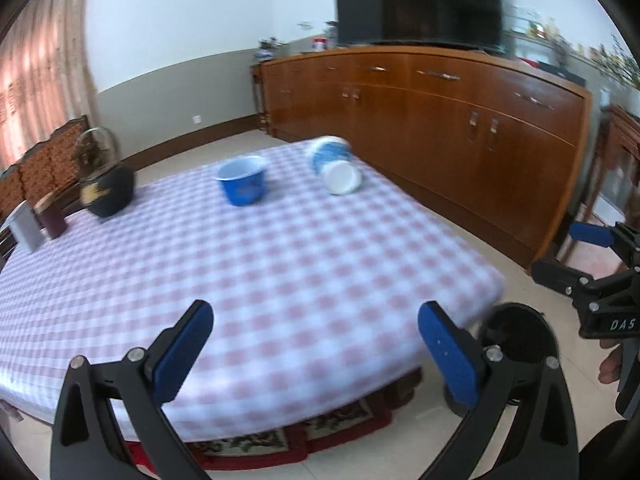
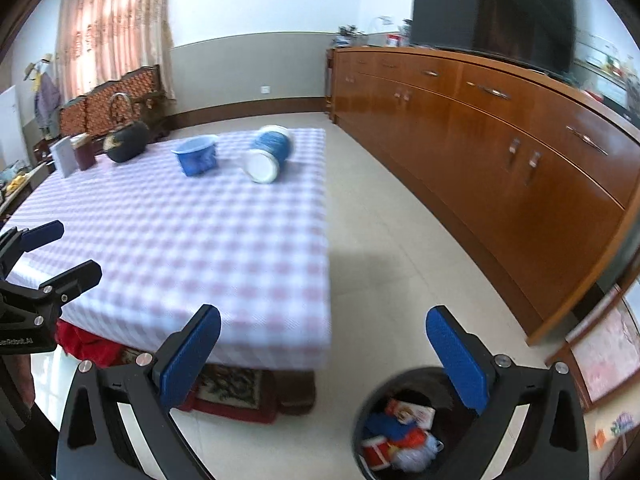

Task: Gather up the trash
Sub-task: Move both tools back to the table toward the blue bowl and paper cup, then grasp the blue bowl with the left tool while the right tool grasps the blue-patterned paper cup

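A black round bin [image 2: 374, 408] stands on the floor by the table's near right corner, holding red, blue and white wrappers [image 2: 400, 432]; its dark rim [image 1: 520, 332] also shows in the left wrist view. My right gripper [image 2: 326, 354] hangs open and empty above the floor, its right finger over the bin. My left gripper [image 1: 316, 356] is open and empty over the near edge of the checked tablecloth [image 1: 280, 264]. On the far part of the table are an upright blue bowl [image 1: 241, 180] and a blue-and-white container [image 1: 334, 166] lying on its side.
A dark teapot [image 1: 106, 192], a brown jar [image 1: 50, 216] and a grey box [image 1: 25, 226] stand at the table's far left. A long wooden sideboard [image 2: 500, 136] with a TV [image 2: 492, 12] runs along the right. A patterned red rug [image 2: 236, 392] lies under the table. The other gripper [image 1: 592, 276] appears at each view's edge.
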